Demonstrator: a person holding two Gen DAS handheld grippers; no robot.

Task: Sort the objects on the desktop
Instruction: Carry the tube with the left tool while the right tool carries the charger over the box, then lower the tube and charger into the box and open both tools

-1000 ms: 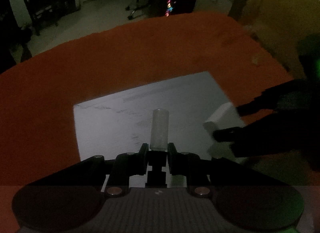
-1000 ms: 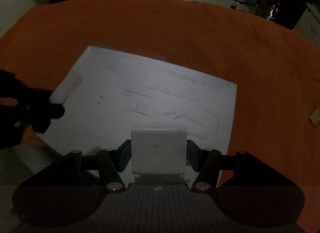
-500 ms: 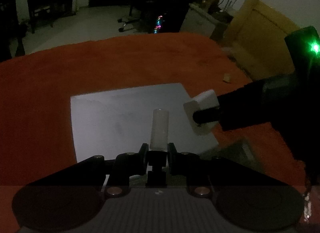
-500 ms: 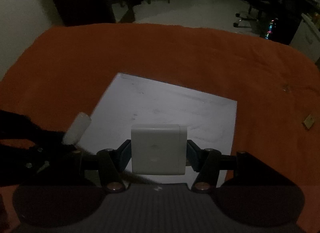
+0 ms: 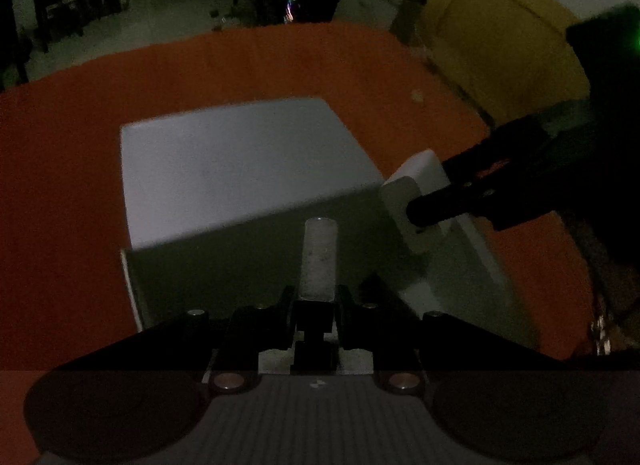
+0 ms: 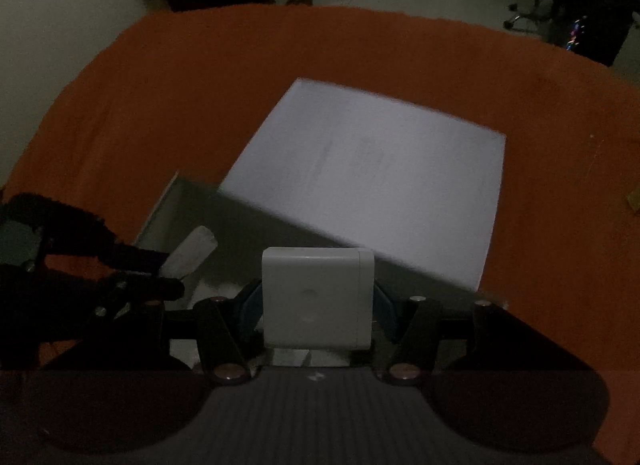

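Pinched at its base by my shut left gripper (image 5: 316, 297), a small whitish cylinder (image 5: 320, 261) points forward over the dim inside of an open white box (image 5: 128, 285). A white square charger block (image 6: 318, 297) sits between the blue pads of my right gripper (image 6: 318, 305), which is shut on it. The right wrist view also has the box wall (image 6: 160, 205), and the left gripper (image 6: 160, 269) with the cylinder (image 6: 192, 251) low on the left. At the right of the left wrist view, the right gripper (image 5: 436, 205) carries the block (image 5: 416, 189) over the box's right side.
A flat white panel (image 5: 240, 161) (image 6: 380, 169) lies beyond the box on the orange tablecloth (image 5: 60, 185). A small tan scrap (image 5: 416, 95) (image 6: 634, 197) rests on the cloth at the far right. Dark chairs and furniture stand past the table edge.
Both grippers have drawn back toward the near side with their objects still held. The white panel has receded and the open box has come into view beneath them.
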